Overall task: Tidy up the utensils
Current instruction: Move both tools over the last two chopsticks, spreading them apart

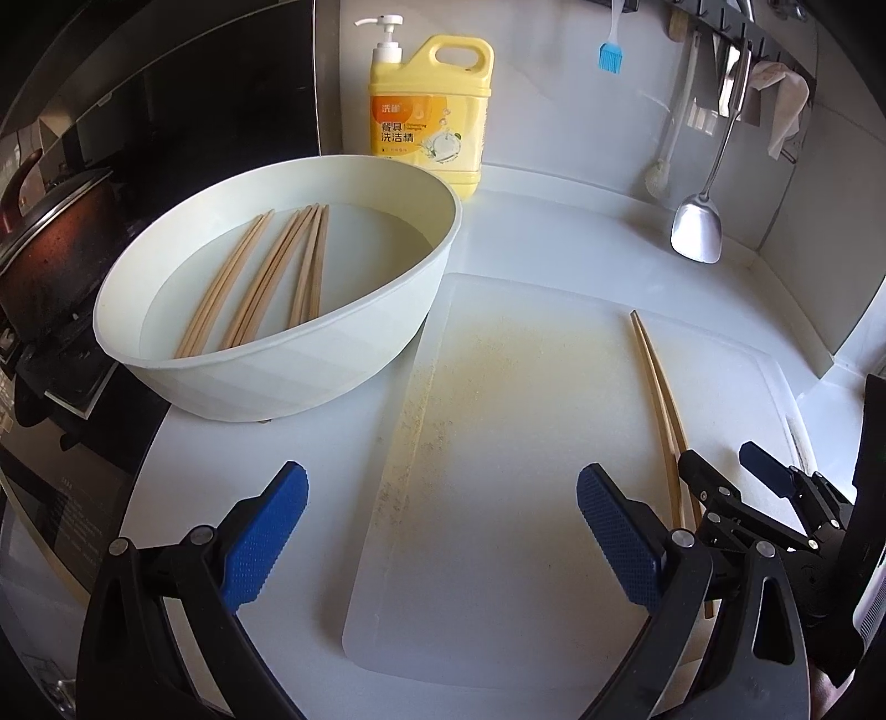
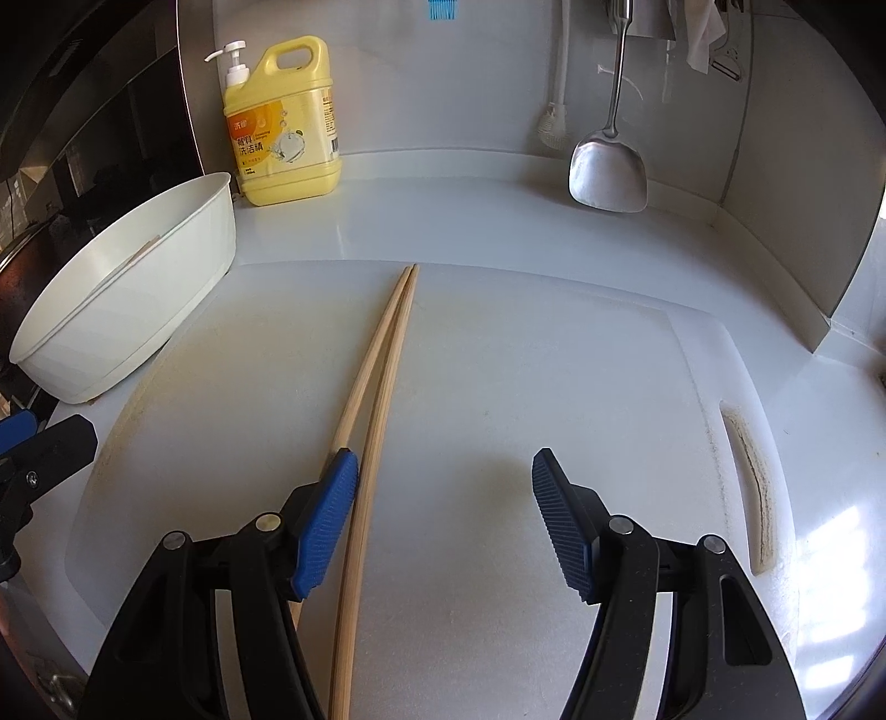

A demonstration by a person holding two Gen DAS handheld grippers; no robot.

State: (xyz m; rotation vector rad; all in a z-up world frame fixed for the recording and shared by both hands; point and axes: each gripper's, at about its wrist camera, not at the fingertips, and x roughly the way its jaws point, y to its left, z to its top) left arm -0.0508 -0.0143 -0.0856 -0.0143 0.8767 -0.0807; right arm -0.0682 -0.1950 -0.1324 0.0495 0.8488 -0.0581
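A pair of wooden chopsticks [image 2: 382, 354] lies side by side on the white cutting board [image 2: 498, 360]; it also shows in the left wrist view [image 1: 659, 382]. Several more chopsticks [image 1: 266, 277] lie in water in a white basin [image 1: 310, 354] at the left. My right gripper [image 2: 443, 520] is open and empty, low over the board, its left finger [image 2: 326, 520] resting over one chopstick of the pair. My left gripper [image 1: 437, 537] is open and empty above the board's left part [image 1: 498, 443]. The right gripper [image 1: 725, 471] also shows at the lower right of the left wrist view.
A yellow dish-soap bottle [image 1: 429, 111] stands against the back wall. A metal spatula [image 2: 609, 166], a white brush [image 2: 554, 122], a blue silicone brush [image 1: 609, 52] and a cloth [image 1: 786, 105] hang on the wall. A dark pot [image 1: 44, 243] sits on the stove at left.
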